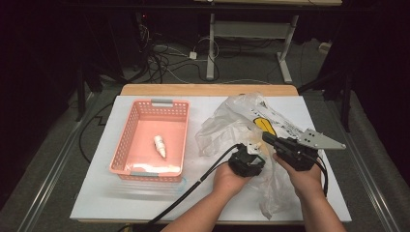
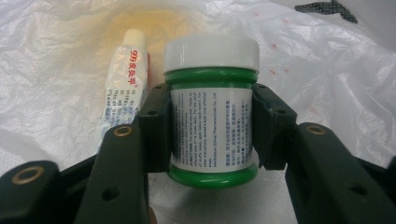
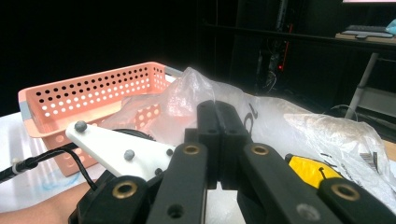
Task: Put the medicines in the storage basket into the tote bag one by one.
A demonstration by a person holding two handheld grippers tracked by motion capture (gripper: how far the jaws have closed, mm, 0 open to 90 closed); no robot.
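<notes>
Green jar (image 2: 211,114), white cap, dead centre of the left gripper view, upright between the pads of the left gripper (image 2: 211,128), which is about half closed and clamped on its label. An ointment tube (image 2: 122,81) lies just beside it, upper left, on the plastic bag (image 2: 327,70). Right gripper (image 3: 219,140) is fully closed, seemingly pinching bag film, though that is hard to tell. In the high view the pink basket (image 1: 126,133) sits well left of both hands; the left hand is nearer.

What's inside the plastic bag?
Inside the plastic bag are a green jar with a white lid, squeezed between the left gripper fingers, and a small white tube beside it. The crinkled bag hides anything deeper.
</notes>
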